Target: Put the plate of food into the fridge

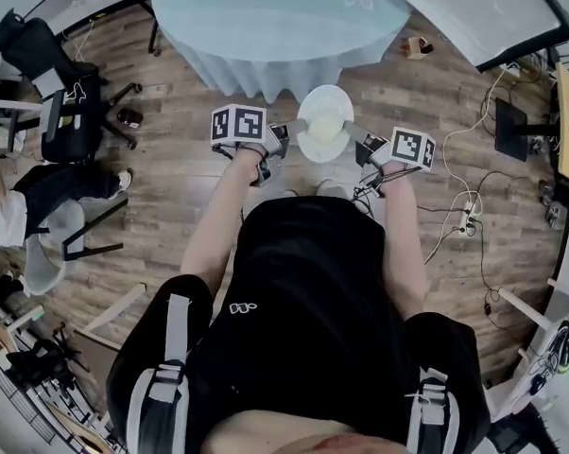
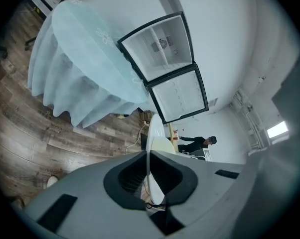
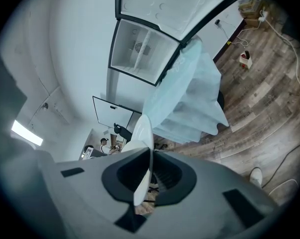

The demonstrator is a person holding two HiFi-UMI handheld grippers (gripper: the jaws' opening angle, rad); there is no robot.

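Both grippers clamped on one white plate [image 1: 324,119], held in the air in front of the person's body, above the wood floor [image 1: 181,178] and just short of the round table with the pale blue cloth [image 1: 275,17]. Left gripper [image 1: 289,132] pinched the plate's left rim, right gripper [image 1: 358,135] pinched the right rim. Pale yellowish food [image 1: 322,136] sat on the near half of the plate.

Left gripper view: jaws nearly together with the thin plate edge [image 2: 155,133] clenched between them at the left gripper [image 2: 149,176]. Past the plate were the draped table [image 2: 80,68] and a fridge [image 2: 165,63] against the white wall, both compartments open and showing white insides. The plate was well apart from the fridge, not in it. A person in black [image 2: 197,142] stood far back.

Right gripper view: same grip, plate rim [image 3: 142,133] gripped edge-on in the right gripper [image 3: 149,178], with tablecloth [image 3: 190,93] and open fridge [image 3: 145,49] beyond.

Head view also showed a black office chair [image 1: 67,112] at left and cables [image 1: 464,216] on the floor at right
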